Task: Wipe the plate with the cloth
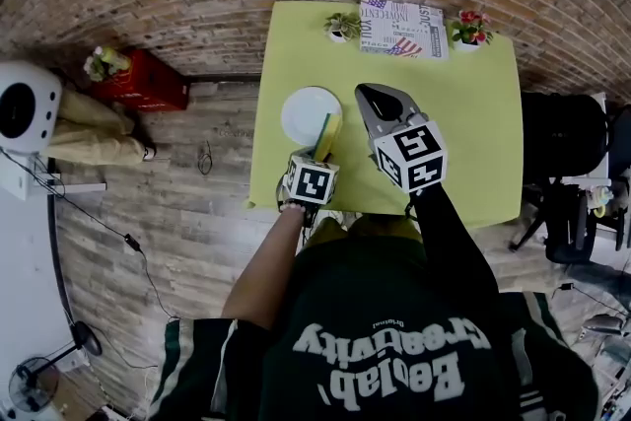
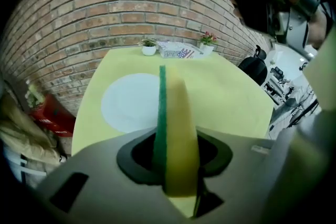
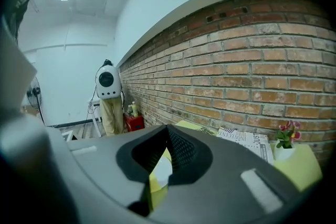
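Plate [image 1: 310,113] lies centre-left, so my left gripper [image 1: 322,153] poises the clamped sponge [image 1: 328,133] at its rim for wiping, while my right gripper [image 1: 371,97] waits aside, closed and empty.

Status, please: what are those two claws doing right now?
Left gripper shut on sponge. Right gripper shut, empty, raised. Plate bare on table, sponge by its rim. Nothing blocking.

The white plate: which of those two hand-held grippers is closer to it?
Left. The left gripper, shut on a sponge, is at the near right edge of the plate. The right gripper, jaws together and empty, is off to its right, apparently raised higher.
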Demonstrator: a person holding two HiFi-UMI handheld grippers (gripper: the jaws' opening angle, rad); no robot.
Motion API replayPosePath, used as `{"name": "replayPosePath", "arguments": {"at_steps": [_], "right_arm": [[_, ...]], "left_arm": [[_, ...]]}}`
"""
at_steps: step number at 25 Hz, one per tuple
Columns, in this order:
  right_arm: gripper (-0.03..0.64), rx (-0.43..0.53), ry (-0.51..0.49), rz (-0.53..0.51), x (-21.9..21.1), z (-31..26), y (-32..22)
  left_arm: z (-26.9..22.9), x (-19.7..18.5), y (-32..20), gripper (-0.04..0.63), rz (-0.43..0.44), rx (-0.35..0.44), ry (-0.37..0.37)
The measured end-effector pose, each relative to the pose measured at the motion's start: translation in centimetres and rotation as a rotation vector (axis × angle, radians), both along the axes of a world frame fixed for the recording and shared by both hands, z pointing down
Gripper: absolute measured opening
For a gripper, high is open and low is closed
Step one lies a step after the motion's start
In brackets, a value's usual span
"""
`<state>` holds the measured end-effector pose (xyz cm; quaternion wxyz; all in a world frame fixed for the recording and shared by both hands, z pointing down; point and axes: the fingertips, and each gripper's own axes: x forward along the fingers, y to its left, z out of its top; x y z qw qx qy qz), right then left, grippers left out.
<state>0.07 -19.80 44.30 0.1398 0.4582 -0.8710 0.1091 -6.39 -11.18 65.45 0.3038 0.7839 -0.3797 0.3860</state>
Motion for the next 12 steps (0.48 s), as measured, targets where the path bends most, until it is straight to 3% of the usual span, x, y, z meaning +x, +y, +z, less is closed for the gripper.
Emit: {"name": "replayPosePath", "arguments": {"at_steps": [12], "right_arm": [[0.013,-0.006,0.001,-0.009,-0.55,0.32,0.18]], "left_arm": [[0.13,-0.75,-0.31,0.135,-0.005,0.006,-0.01]]}}
